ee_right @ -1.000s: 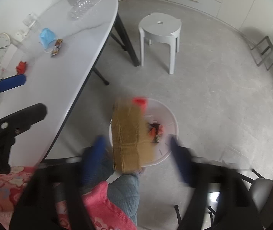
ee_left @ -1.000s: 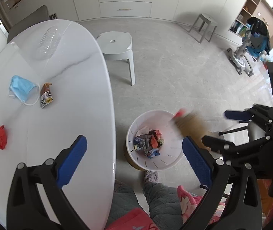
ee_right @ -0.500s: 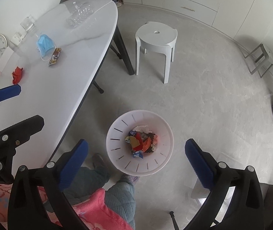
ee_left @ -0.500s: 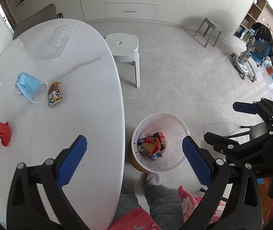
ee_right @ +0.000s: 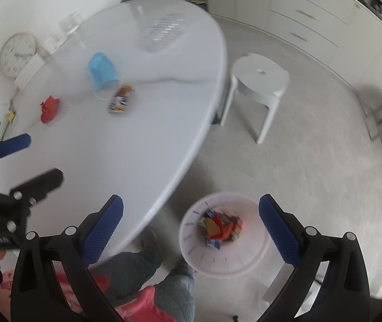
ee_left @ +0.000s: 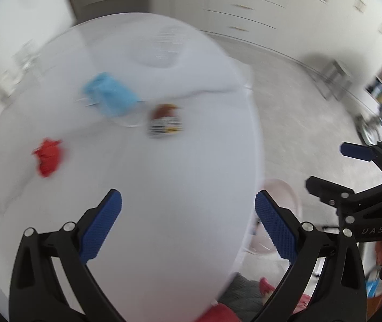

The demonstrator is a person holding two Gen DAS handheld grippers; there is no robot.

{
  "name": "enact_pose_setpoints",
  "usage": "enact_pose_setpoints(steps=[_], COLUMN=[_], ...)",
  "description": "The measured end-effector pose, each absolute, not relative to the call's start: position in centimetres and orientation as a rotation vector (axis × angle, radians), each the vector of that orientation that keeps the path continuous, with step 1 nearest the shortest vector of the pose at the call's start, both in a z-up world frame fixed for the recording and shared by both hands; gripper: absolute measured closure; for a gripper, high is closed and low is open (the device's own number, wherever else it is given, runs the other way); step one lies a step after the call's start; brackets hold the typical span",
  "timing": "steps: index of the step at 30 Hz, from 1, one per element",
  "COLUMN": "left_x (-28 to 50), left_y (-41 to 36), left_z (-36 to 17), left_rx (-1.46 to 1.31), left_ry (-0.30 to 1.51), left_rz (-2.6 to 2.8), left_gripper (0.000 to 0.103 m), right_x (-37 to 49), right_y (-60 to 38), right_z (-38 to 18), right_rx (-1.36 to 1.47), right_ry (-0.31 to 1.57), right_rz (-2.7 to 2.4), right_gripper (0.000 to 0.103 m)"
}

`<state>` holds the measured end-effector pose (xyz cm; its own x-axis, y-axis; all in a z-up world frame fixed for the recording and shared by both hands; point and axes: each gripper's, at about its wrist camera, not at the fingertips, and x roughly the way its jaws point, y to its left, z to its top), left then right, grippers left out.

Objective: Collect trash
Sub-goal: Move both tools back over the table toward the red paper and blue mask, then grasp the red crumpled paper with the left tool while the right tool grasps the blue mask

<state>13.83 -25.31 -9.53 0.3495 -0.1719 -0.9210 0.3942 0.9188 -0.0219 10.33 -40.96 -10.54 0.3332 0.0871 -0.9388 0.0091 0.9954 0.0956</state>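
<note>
Trash on white table (ee_left: 191, 187): red scrap (ee_left: 48, 158) left of centre, blue mask (ee_left: 110, 96) and wrapper (ee_left: 165, 120) above left gripper (ee_left: 188, 228), wide open, empty. Right gripper (ee_right: 191, 230) equally spread, empty, bin (ee_right: 191, 244) at lower centre between its jaws.

Blue mask (ee_right: 101, 70), snack wrapper (ee_right: 120, 99), crumpled red scrap (ee_right: 49, 108) on table; filled white bin (ee_right: 224, 261) on floor.

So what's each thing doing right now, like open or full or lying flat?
Left tool: open, nothing in it.
Right tool: open, nothing in it.
White bin: upright on the floor, trash in the bottom.
Blue face mask: lying flat on the table.
Snack wrapper: lying flat beside the mask.
Red scrap: crumpled, on the table.
White stool: upright, nothing on it.
</note>
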Motion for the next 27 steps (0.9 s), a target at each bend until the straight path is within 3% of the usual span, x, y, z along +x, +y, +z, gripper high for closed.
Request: enact_pose_setpoints(steps=[12,21,27], left_x=[24.8,31.5,33.6], left_y=[-8.6,-5.3,-5.0], left_z=[-13.9,-19.6,-21.4], left_rx=[0.012,-0.028,-0.066], left_ry=[1.22,1.295,1.318], left_rz=[-0.04,0.005,-0.006], left_gripper=[0.008,0.008,0.014], right_x=[21.8,31.4,35.4], right_y=[-30.8,-25.4,-24.1], right_z=[-11.8,-13.9,-16.2], right_rx=[0.038,0.033,0.006], right_ry=[1.233,1.239,1.259], right_rz=[0.146,0.183,0.196], right_gripper=[0.003,0.003,0.003])
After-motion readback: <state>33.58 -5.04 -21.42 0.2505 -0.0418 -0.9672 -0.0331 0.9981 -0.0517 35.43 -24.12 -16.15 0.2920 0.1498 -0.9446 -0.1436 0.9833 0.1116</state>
